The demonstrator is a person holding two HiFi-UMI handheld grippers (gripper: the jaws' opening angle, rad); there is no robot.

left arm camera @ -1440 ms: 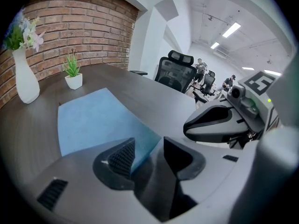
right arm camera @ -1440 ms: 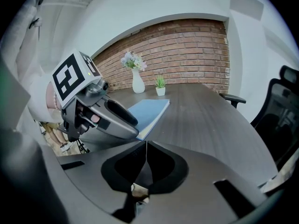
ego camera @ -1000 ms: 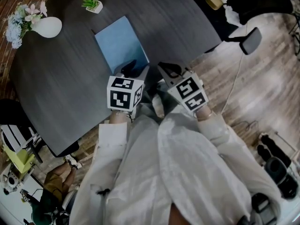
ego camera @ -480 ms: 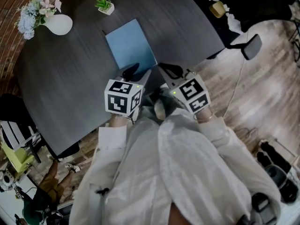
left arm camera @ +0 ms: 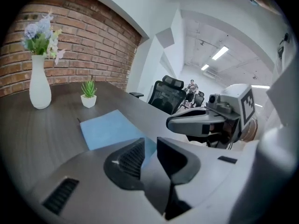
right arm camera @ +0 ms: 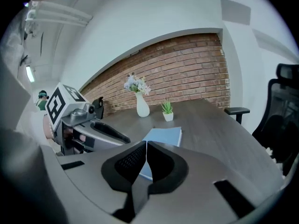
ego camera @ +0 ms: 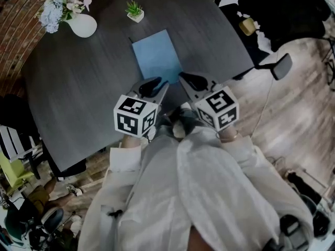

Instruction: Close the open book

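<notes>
The blue book (ego camera: 157, 61) lies closed and flat on the dark table (ego camera: 78, 88); it also shows in the left gripper view (left arm camera: 107, 127) and the right gripper view (right arm camera: 163, 136). My left gripper (ego camera: 155, 86) hovers just short of the book's near edge. Its jaws are closing, with a small gap and nothing between them (left arm camera: 149, 143). Beside it on the right, my right gripper (ego camera: 187, 79) is shut and empty (right arm camera: 146, 146), also above the near edge of the book. Neither gripper touches the book.
A white vase of flowers (ego camera: 81, 25) and a small potted plant (ego camera: 136, 12) stand beyond the book near the brick wall. A black office chair (left arm camera: 166, 94) stands at the table's far side. The table's curved edge (ego camera: 238, 54) runs on the right.
Both grippers have lifted and drawn back a little from the book's near edge. The left jaws have narrowed. The book has not moved on the table.
</notes>
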